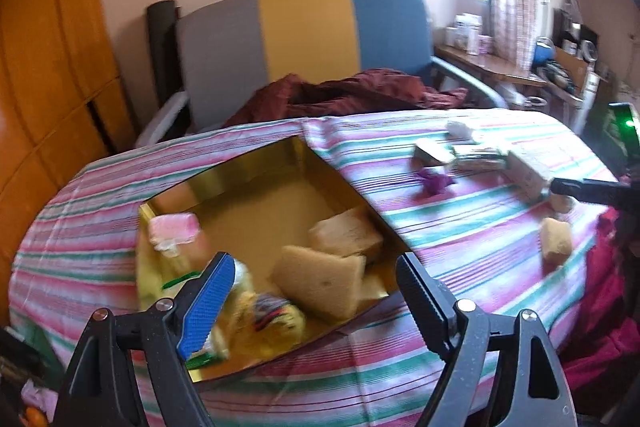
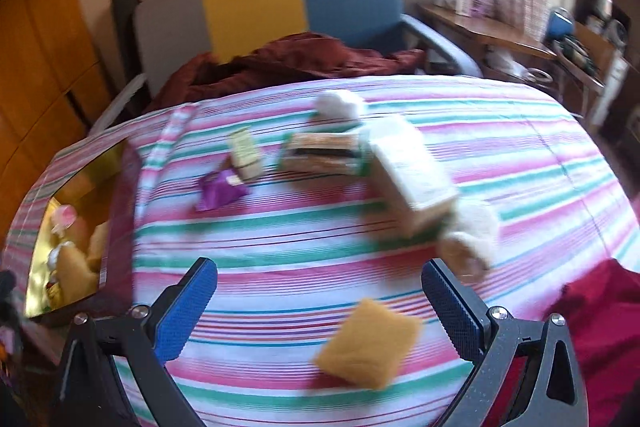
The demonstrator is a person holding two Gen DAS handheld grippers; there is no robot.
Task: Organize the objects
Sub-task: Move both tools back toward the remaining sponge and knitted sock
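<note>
A gold box [image 1: 256, 167] sits on the striped tablecloth and holds tan sponges [image 1: 320, 283], a pink packet [image 1: 174, 231] and a yellow packet [image 1: 268, 319]. My left gripper [image 1: 316, 291] is open and empty just above the box's near side. My right gripper [image 2: 320, 303] is open and empty above a yellow sponge [image 2: 370, 341] lying on the cloth. Beyond it lie a long white carton [image 2: 412, 175], a flat brown-and-green packet [image 2: 324, 153], a small green box [image 2: 245, 153], a purple wrapper [image 2: 220, 191] and white soft things [image 2: 340, 107]. The gold box shows at the left in the right wrist view [image 2: 80, 179].
A grey, yellow and blue chair [image 1: 304, 31] with a dark red cloth [image 1: 352, 95] stands behind the table. A wooden wardrobe [image 1: 48, 67] is at the left. A cluttered desk [image 1: 492, 67] is at the right. A red garment [image 2: 600, 327] lies at the table's right edge.
</note>
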